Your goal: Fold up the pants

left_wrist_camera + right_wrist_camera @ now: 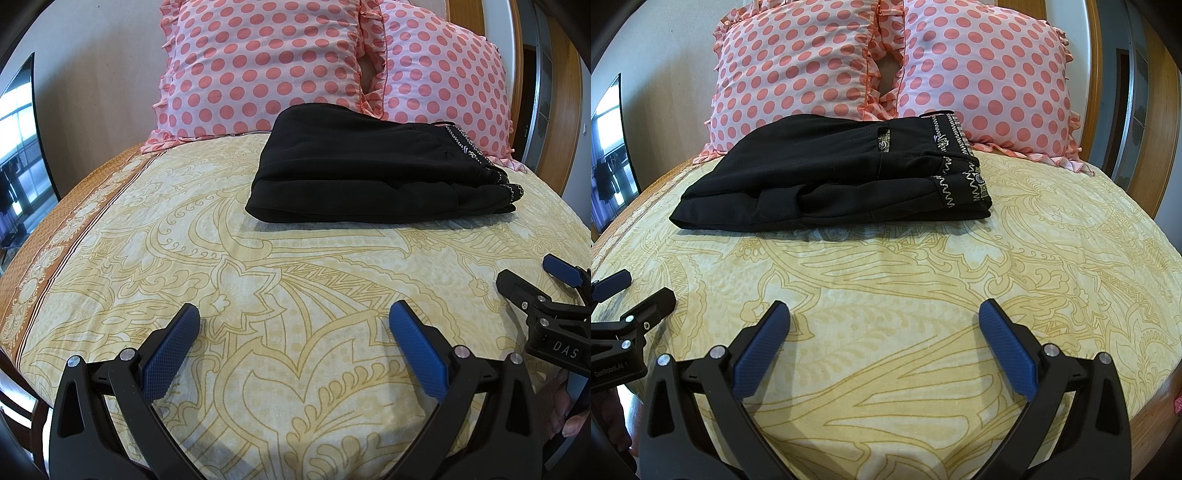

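Black pants [362, 170] lie folded in a compact stack on the bed, near the pillows; the patterned waistband lining shows at their right end. They also show in the right wrist view [831, 173]. My left gripper [295, 317] is open and empty, well short of the pants above the sheet. My right gripper [884, 317] is open and empty, also short of the pants. The right gripper shows at the right edge of the left wrist view [532, 277], and the left gripper at the left edge of the right wrist view [639, 288].
A yellow patterned sheet [258, 295] covers the bed. Two pink polka-dot pillows [258, 62] [982, 81] lean against the headboard behind the pants. A wooden bed frame [1152, 129] runs on the right, and a window [18, 147] is on the left.
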### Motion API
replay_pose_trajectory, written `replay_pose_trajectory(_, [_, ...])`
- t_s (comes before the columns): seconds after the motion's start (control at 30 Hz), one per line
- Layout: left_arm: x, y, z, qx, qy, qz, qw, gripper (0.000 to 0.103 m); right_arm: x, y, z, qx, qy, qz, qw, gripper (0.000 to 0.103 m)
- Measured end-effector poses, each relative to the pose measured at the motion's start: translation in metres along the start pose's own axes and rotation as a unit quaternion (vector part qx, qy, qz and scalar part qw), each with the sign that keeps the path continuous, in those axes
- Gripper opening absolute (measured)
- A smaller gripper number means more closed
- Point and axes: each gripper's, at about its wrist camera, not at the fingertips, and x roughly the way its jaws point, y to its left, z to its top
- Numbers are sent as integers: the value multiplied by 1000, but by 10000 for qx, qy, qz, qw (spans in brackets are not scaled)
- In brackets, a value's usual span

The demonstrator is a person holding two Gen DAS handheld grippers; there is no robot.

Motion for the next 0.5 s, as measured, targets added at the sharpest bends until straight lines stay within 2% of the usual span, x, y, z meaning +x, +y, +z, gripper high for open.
replay_pose_trajectory(0.5, [0,1,2,-8,25,-9,10000,102,0,0,0,0,-4,-2,10000,101])
